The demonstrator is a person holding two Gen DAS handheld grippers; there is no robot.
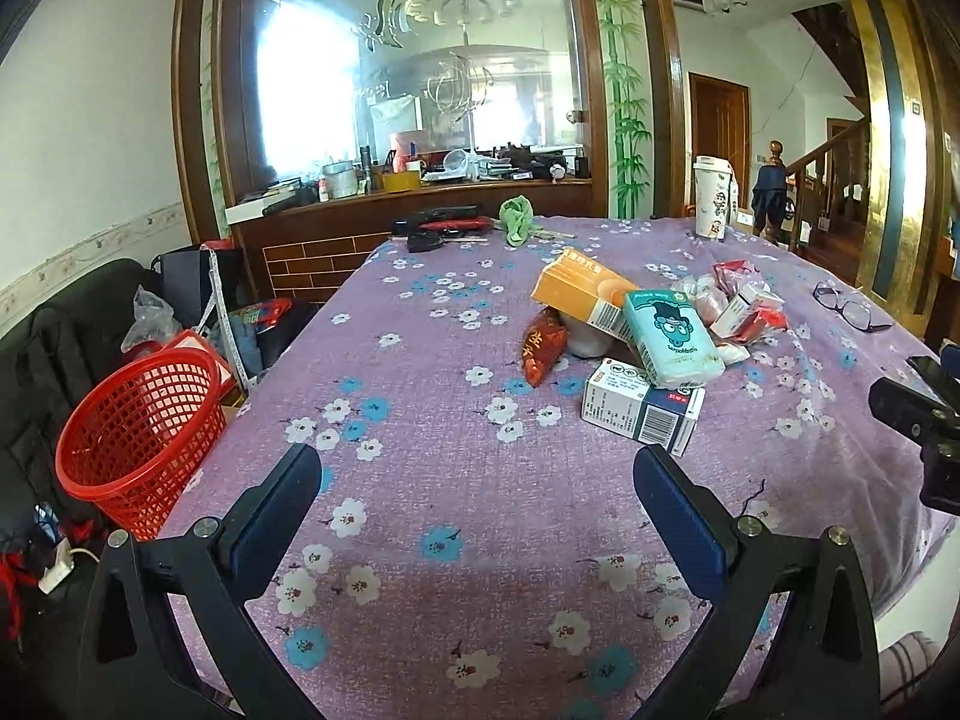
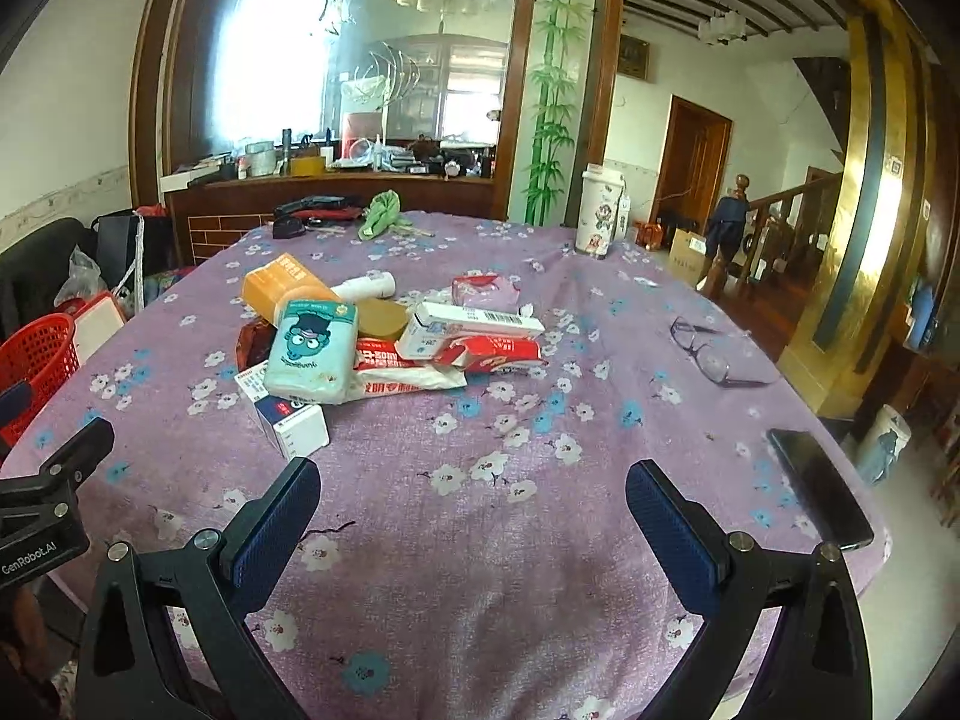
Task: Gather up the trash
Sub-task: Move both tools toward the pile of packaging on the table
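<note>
Both tools, left (image 1: 477, 480) and right (image 2: 474, 495), gape empty over bare tablecloth (image 1: 432, 372), red basket (image 1: 141, 414) past its left edge.

Left wrist view: low over near edge of table (image 1: 420, 312), facing forward across purple floral cloth toward glass partition (image 1: 396, 60), own two fingers framing bottom; red basket (image 1: 141, 420) beside table at left, right gripper (image 1: 918, 426) intruding at right edge. Right wrist view: similar height, set further right, same heading; left gripper (image 2: 54, 480) at left edge, glasses (image 2: 708, 348) and phone (image 2: 822, 486) at right. Both share packaging pile (image 1: 642, 336), mid-distance, plus white cup (image 1: 714, 198) and partition behind.
</note>
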